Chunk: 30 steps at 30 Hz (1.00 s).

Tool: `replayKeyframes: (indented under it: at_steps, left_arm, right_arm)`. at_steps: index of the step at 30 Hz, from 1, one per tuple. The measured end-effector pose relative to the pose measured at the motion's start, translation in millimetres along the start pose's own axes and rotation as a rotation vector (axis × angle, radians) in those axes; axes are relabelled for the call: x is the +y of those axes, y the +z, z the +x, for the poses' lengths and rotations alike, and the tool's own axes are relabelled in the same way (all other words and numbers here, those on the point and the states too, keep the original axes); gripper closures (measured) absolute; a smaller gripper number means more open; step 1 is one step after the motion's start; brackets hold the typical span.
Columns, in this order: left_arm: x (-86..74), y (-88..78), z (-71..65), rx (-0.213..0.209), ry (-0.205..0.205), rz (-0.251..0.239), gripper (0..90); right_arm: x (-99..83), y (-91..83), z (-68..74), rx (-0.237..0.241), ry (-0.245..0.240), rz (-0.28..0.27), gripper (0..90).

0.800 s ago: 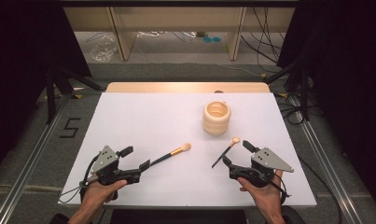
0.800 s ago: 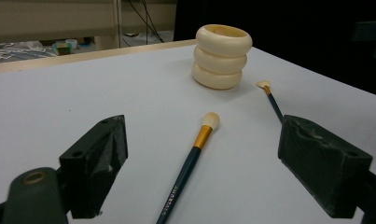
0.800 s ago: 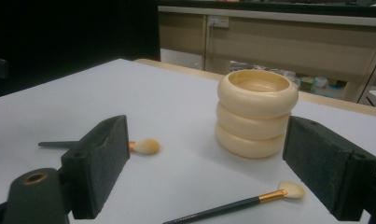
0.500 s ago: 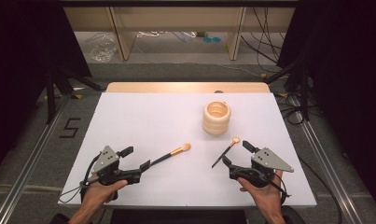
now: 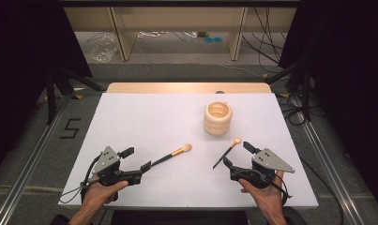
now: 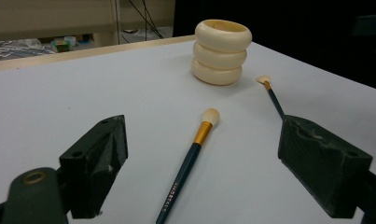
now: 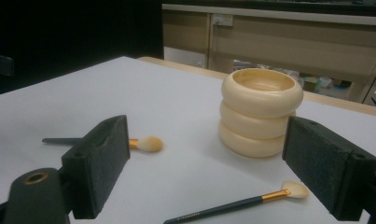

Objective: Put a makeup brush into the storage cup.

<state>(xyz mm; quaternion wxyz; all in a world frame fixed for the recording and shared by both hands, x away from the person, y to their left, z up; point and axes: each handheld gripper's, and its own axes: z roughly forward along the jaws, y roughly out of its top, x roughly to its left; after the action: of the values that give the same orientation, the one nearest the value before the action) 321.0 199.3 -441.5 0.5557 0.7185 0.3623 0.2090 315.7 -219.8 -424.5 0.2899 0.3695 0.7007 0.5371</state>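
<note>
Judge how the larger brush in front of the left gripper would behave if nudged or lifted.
The larger brush has a thin round handle lying flat on the table, so it would probably roll sideways if pushed. It looks stiff and light. The glossy handle may slip between pads.

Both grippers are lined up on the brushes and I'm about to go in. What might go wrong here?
Each brush lies flat on the table, so open jaws may scrape the surface or skid the thin handle away. The left gripper faces the larger brush; the right gripper faces the small brush. The holder stands loose and could tip when loaded.
</note>
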Motion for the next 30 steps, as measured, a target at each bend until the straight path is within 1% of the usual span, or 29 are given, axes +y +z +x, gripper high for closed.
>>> replayKeyframes:
  at_steps: [1,2,3,4,5,6,7,8,10,11,13,14,15,16,18,20,21,23,25,26,29,30]
  left_arm:
    - [0.0,0.3,-0.1,0.0,0.001,0.004,15.8]
    - [-0.2,0.7,-0.7,-0.001,-0.011,0.011,15.8]
    - [-0.1,0.9,-0.4,-0.004,-0.01,0.016,15.8]
    - [-0.2,1.7,-0.3,-0.013,-0.015,0.014,15.8]
    - [0.1,1.5,-0.3,-0.015,-0.016,0.019,15.8]
    - [0.0,1.8,-0.9,-0.017,-0.026,0.017,15.8]
    - [0.6,1.8,-0.8,-0.016,-0.012,0.021,15.8]
    - [0.8,2.4,-1.2,-0.013,-0.024,0.022,15.8]
    - [1.9,3.9,-0.1,-0.011,-0.027,0.027,15.9]
    - [3.8,6.1,1.1,-0.02,-0.03,0.039,15.9]
    - [5.3,7.4,1.6,-0.024,-0.029,0.046,16.0]
    - [6.7,8.9,1.0,-0.025,-0.037,0.053,15.9]
    - [8.7,10.2,1.9,-0.027,-0.02,0.067,16.0]
    - [10.1,12.4,1.6,-0.028,-0.026,0.074,16.0]
    - [13.2,16.3,2.3,-0.033,-0.013,0.099,15.9]
    - [15.3,20.7,3.4,-0.061,-0.017,0.115,15.9]
    - [15.8,22.2,3.9,-0.061,-0.02,0.121,16.0]
    - [16.7,25.2,5.2,-0.058,0.002,0.134,16.0]
    - [17.6,27.0,6.4,-0.058,0.004,0.142,16.0]
    - [18.0,27.7,6.7,-0.055,0.004,0.148,16.0]
    - [19.7,29.7,9.0,-0.069,0.015,0.165,16.0]
    - [20.4,30.6,9.7,-0.071,0.012,0.17,16.1]
  right_arm:
    - [-0.1,0.8,0.6,0.009,-0.001,-0.002,16.0]
    - [0.1,0.9,0.9,0.008,-0.009,0.003,16.0]
    - [-0.1,1.1,1.3,0.001,-0.01,-0.002,16.0]
    - [0.3,0.5,1.2,0.005,-0.01,0.012,16.0]
    - [0.0,1.2,1.1,0.017,-0.009,0.009,16.1]
    - [0.0,1.2,1.1,0.017,-0.009,0.009,16.1]
    - [0.0,1.2,1.2,0.017,-0.008,0.011,16.1]
    - [-0.2,1.4,0.7,0.017,-0.011,0.008,16.2]
    - [-0.3,1.1,0.5,0.011,-0.005,0.013,16.4]
    - [-0.4,1.0,0.3,0.009,-0.006,0.012,16.5]
    - [-0.5,1.4,0.2,0.006,-0.001,0.01,16.6]
    - [-0.8,2.0,0.4,0.002,0.0,0.005,16.6]
    - [-0.7,1.9,0.0,0.006,-0.003,0.012,16.6]
    - [-0.7,2.0,0.1,0.009,0.0,0.015,16.6]
    - [-0.8,2.3,0.3,0.008,-0.005,0.008,16.7]
    - [-0.7,1.7,0.2,0.012,-0.005,0.018,16.7]
    - [-1.0,2.2,0.0,0.017,-0.004,0.012,16.6]
    - [-1.0,2.2,0.0,0.015,-0.001,0.015,16.7]
    - [-1.0,2.0,0.0,0.02,-0.002,0.014,16.7]
    - [-0.9,1.5,0.0,0.014,-0.005,0.021,16.7]
    - [-1.1,2.2,-0.1,0.022,-0.004,0.015,16.7]
    - [-0.9,1.7,0.1,0.017,-0.007,0.02,16.7]
